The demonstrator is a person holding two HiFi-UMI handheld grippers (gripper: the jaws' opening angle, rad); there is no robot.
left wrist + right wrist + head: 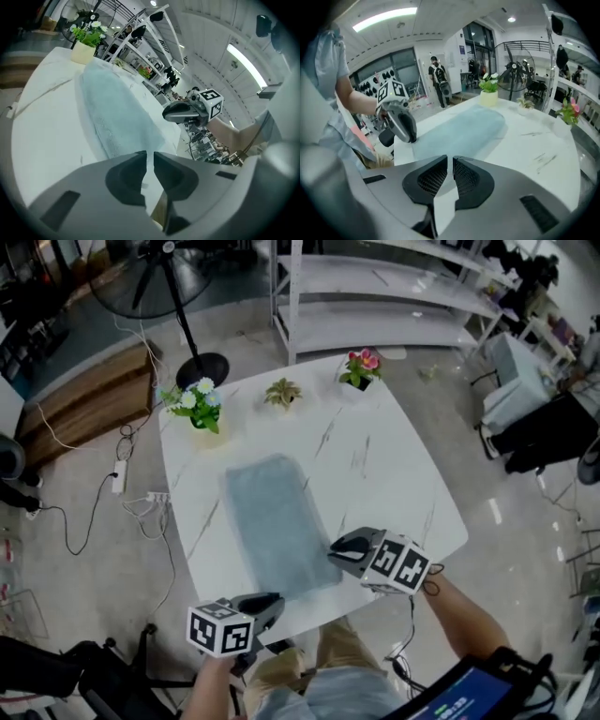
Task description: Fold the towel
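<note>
Towel (279, 526) lies unfolded; left gripper (274, 600) and right gripper (337, 547) hover clenched, empty, near its front corners (jaws likely must open first).

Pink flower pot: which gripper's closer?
Right. Right gripper: over the towel, near right corner, same side as the pink flower pot. Left gripper: farther, at the near edge of the table.
</note>
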